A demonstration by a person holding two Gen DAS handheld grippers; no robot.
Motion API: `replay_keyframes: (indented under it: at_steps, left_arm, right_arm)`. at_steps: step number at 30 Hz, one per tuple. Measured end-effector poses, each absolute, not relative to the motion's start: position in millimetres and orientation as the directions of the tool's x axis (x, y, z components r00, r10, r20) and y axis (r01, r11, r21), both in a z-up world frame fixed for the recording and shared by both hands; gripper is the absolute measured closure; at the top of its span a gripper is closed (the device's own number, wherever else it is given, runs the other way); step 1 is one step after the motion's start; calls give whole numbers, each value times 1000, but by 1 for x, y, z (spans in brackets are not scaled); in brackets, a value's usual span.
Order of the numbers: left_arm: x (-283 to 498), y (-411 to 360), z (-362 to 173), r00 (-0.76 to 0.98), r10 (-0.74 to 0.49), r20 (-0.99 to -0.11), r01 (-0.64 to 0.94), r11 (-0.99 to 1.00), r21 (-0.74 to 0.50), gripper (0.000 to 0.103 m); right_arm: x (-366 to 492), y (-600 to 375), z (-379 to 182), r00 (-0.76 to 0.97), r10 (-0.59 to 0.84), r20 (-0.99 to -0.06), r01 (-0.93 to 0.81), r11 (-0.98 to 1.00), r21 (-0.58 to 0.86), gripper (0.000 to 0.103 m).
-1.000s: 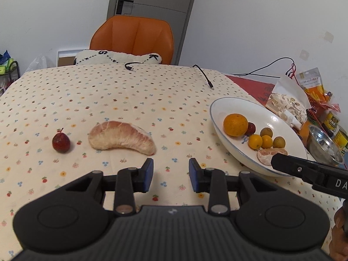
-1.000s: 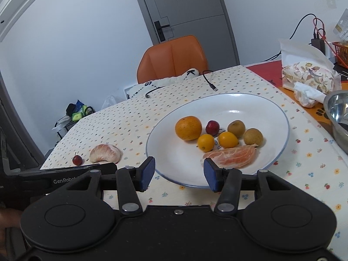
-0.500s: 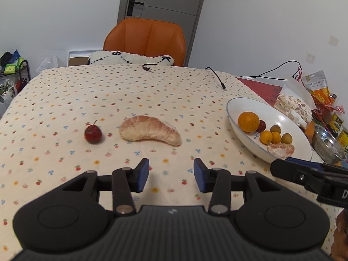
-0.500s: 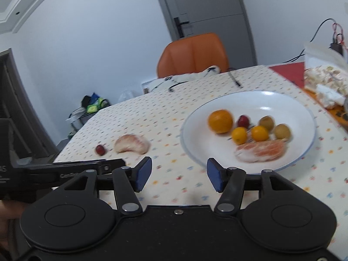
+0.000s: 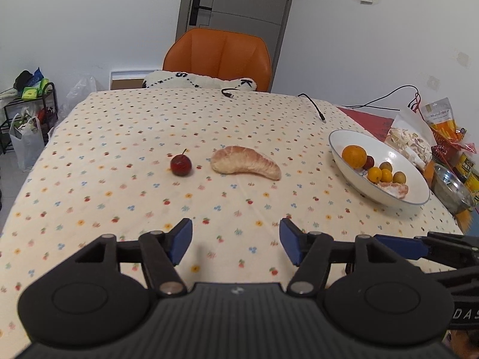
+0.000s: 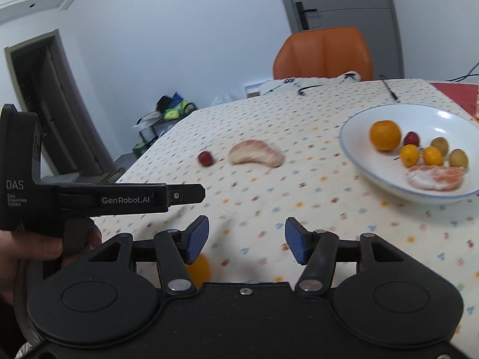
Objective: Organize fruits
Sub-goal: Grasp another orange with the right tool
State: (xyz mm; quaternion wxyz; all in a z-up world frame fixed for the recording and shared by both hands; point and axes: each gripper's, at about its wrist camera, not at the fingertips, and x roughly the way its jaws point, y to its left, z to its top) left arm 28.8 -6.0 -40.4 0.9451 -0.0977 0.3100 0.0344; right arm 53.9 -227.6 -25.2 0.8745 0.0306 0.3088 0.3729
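Left wrist view: white round plate holds most fruit; small red fruit, pale pomelo wedge left on cloth; left gripper, right gripper gaping, empty.

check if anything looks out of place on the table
Two fruits lie loose on the tablecloth, apart from the plate that holds the rest: a small red fruit and a peeled pomelo segment beside it. Both grippers are open and hold nothing.
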Motion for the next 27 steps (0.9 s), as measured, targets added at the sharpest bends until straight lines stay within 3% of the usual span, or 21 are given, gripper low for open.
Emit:
replay_keyframes:
  at_steps: [14, 15, 16, 27]
  left_arm:
    - [5, 5, -41, 801, 20, -598, -149, 975, -168, 38]
    - [5, 5, -41, 801, 21, -598, -149, 975, -166, 38]
    - [5, 4, -41, 801, 21, -598, -149, 975, -165, 38]
    - [20, -1, -40, 801, 0, -598, -127, 977, -169, 38]
  right_arm:
    - [35, -204, -35, 428, 713, -555, -706, 648, 288, 47]
    - [34, -202, -37, 417, 713, -564, -707, 644, 291, 54]
    - [34, -200, -39, 406, 716, -568, -712, 638, 295, 68]
    - [51, -219, -24, 492, 697, -522, -665, 688, 291, 69]
